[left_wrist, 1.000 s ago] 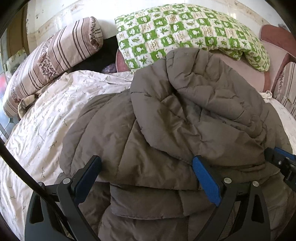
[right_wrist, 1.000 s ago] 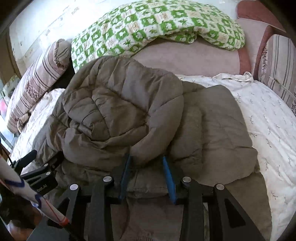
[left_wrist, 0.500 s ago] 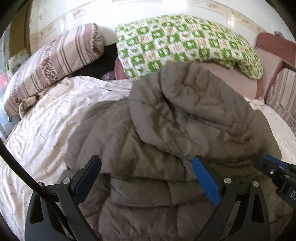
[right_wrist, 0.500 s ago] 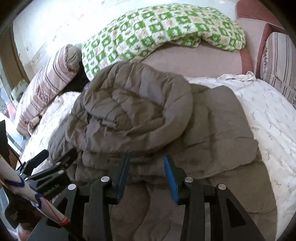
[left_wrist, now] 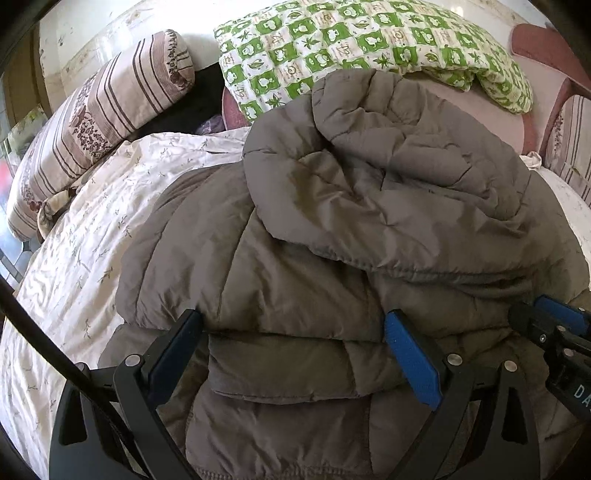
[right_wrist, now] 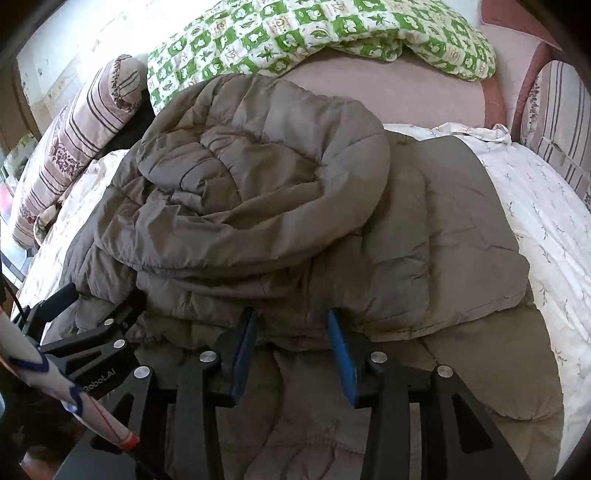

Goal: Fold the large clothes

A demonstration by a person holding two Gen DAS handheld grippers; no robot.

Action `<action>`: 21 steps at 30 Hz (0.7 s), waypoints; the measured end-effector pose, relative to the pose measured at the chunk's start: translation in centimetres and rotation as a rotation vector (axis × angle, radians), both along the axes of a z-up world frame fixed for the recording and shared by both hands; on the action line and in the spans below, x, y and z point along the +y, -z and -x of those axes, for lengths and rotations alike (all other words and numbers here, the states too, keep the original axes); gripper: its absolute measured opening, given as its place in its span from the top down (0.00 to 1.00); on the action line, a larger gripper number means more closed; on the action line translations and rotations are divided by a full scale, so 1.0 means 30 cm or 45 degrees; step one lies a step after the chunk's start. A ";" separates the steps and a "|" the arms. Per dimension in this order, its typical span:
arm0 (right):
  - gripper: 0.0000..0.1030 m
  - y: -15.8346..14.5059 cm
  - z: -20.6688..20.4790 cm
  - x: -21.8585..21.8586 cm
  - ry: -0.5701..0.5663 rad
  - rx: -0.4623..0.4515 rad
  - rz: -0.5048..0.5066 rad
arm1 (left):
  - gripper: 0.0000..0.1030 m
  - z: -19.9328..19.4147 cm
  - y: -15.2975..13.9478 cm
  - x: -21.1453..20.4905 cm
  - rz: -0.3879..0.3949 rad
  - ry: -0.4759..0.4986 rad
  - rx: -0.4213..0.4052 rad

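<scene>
Grey-brown quilted jacket [left_wrist: 332, 229] heaped on the bed, filling the centre of both wrist views. It lies on the white sprigged bedsheet [left_wrist: 92, 229]. Upper layer, probably hood and shoulders, is rolled back over the body and bulges toward the top of the frame. The bundle's long axis runs side to side across the pictures, square to the line both grippers point along.

Left gripper [left_wrist: 291, 332]: jaws spread wide, straddling a thick folded slab of the jacket at lower centre. The fabric sits between the pads, but they do not seem to squeeze it. Not a firm pinch, in my judgement.

Right gripper [right_wrist: 291, 332]: jaws partly apart, and they have just been opening a little. A ridge of the near hem lies between the blue pads. I cannot see them pressing on it, so it looks like a grip being let go.

Both tools sit at the near edge of the bundle, side by side. In the right wrist view the left tool shows at lower left, just beside the heap. Neither is clearly nearer; the jacket lies straight ahead of both.

Open room:
- Bare sheet to the right of the jacket in the right wrist view, and to the left in the left wrist view.
- Far side is crowded: green-checked quilt [right_wrist: 332, 33] at the top and a striped bolster [left_wrist: 110, 110] at upper left.
- A single flat layer of jacket sticks out at right in the right wrist view; its edge lies loose on the sheet.

Next fold probably wants that flap brought in over the heap.
</scene>
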State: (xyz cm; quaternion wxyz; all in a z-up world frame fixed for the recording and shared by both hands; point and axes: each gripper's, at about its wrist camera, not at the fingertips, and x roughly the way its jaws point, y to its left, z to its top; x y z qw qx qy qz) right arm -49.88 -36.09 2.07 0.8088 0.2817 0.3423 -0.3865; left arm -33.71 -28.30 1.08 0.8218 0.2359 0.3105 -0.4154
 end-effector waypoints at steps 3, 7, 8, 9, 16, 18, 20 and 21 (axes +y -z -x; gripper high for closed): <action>0.56 0.005 -0.004 0.003 -0.001 0.012 0.004 | 0.04 -0.001 0.001 0.002 -0.001 0.000 0.007; 0.53 -0.010 0.000 0.016 -0.001 0.009 0.018 | 0.04 0.001 -0.009 0.014 0.013 -0.005 0.007; 0.52 -0.019 0.002 0.022 -0.002 -0.003 0.020 | 0.04 0.004 -0.017 0.020 0.019 -0.009 -0.001; 0.52 -0.030 0.003 0.030 -0.007 -0.015 0.026 | 0.04 0.015 -0.027 0.027 0.028 -0.009 -0.027; 0.52 -0.058 0.007 0.072 -0.009 0.003 -0.010 | 0.04 0.086 -0.029 0.070 -0.037 -0.004 -0.054; 0.51 -0.051 0.013 0.072 0.004 0.016 -0.034 | 0.04 0.090 -0.007 0.084 -0.073 -0.023 -0.036; 0.49 -0.030 0.010 0.061 0.016 0.046 -0.062 | 0.04 0.091 0.022 0.073 -0.117 -0.017 -0.022; 0.49 -0.012 0.010 0.051 0.024 0.061 -0.084 | 0.04 0.089 0.039 0.064 -0.143 -0.016 -0.014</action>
